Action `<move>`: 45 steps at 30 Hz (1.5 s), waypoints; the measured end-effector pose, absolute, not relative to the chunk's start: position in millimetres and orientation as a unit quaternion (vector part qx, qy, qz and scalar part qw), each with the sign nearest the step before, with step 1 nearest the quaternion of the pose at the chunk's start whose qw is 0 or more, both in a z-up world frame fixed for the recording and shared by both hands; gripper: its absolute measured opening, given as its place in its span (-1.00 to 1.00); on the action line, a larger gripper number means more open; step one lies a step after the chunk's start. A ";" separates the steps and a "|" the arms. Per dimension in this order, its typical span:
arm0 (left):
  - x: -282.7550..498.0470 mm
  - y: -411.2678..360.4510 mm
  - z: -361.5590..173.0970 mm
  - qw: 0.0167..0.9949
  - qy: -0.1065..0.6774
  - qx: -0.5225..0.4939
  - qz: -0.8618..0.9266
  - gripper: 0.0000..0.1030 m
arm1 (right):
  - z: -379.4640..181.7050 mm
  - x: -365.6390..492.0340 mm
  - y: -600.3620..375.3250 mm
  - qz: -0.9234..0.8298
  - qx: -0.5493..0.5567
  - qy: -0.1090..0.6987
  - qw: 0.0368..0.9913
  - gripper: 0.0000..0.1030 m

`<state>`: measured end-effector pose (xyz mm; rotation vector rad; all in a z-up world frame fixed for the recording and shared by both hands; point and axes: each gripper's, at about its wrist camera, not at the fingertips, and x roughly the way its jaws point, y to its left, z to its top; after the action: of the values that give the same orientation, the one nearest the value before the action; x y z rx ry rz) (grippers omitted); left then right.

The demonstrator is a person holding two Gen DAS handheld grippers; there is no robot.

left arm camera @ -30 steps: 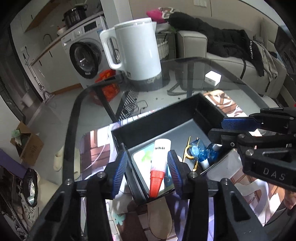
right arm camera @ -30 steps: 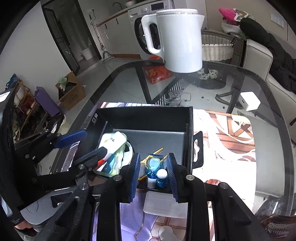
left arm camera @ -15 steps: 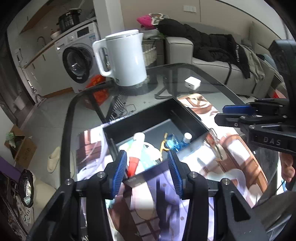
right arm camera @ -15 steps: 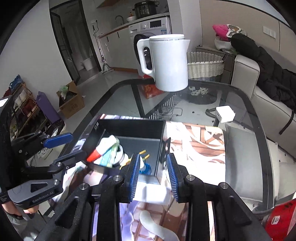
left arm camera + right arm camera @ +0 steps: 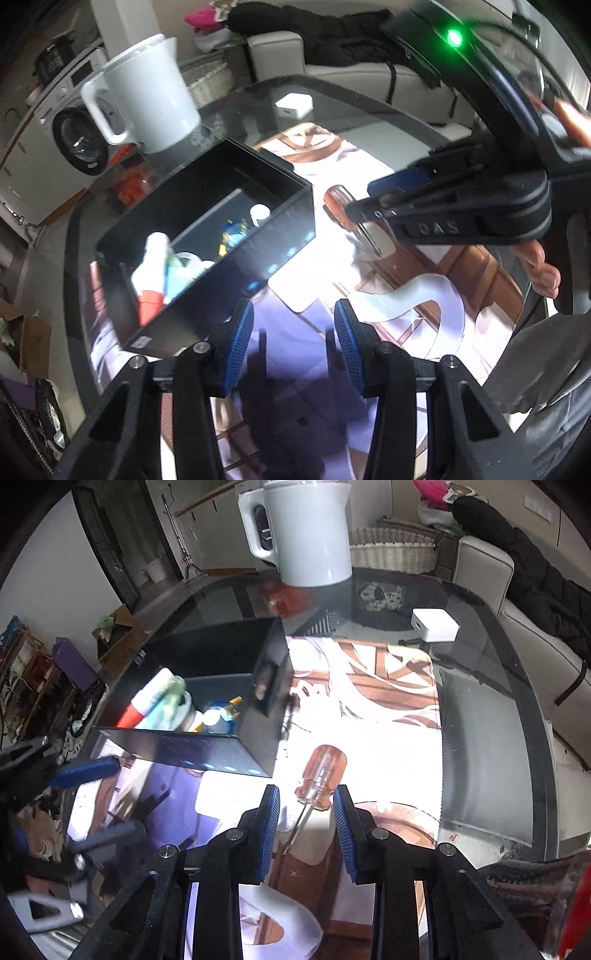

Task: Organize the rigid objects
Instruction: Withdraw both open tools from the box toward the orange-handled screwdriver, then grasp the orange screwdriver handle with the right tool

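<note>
— Our right gripper (image 5: 306,823) is spread wide around the screwdriver (image 5: 318,779) on the mat (image 5: 388,716), not gripping it.

— And our left gripper (image 5: 293,343)?

— Wide open, empty, just beside the box (image 5: 240,266) where the tube (image 5: 149,698) and bottle (image 5: 218,720) lie.

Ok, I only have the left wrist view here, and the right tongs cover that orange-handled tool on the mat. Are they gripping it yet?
Observer: Not visibly. In the right wrist view the right tongs stand open, with the screwdriver handle lying between the pads on the mat.
Operator: Which way does its shaft point?
Observer: Back toward the right camera, away from the black box.
Operator: Does the box have a grip on that side?
Observer: Yes, there is a cut-out handle in the wall facing the mat.
</note>
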<state>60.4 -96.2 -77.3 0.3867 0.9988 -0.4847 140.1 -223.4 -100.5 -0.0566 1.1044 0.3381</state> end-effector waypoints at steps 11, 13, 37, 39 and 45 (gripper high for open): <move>78.7 -123.1 -99.0 0.821 0.481 0.199 -0.235 -0.12 | -128.2 160.5 -220.2 0.153 -0.021 0.541 0.827 -0.39; 81.3 -126.1 -100.2 0.821 0.478 0.202 -0.236 -0.12 | -133.1 164.1 -219.5 0.148 -0.024 0.545 0.825 -0.39; 83.5 -108.1 -115.7 0.805 0.507 0.204 -0.229 -0.13 | -131.0 138.1 -212.3 0.170 -0.051 0.564 0.807 -0.47; 77.6 -107.5 -115.6 0.800 0.511 0.208 -0.237 -0.13 | -130.6 135.2 -206.4 0.175 -0.056 0.565 0.805 -0.47; 49.7 -97.5 -115.9 0.787 0.522 0.208 -0.255 -0.14 | -129.8 122.4 -185.8 0.203 -0.061 0.570 0.794 -0.47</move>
<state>49.7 -97.5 -115.9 0.4489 1.1245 -0.5502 122.4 -185.8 -129.8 -0.1303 1.2256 0.4357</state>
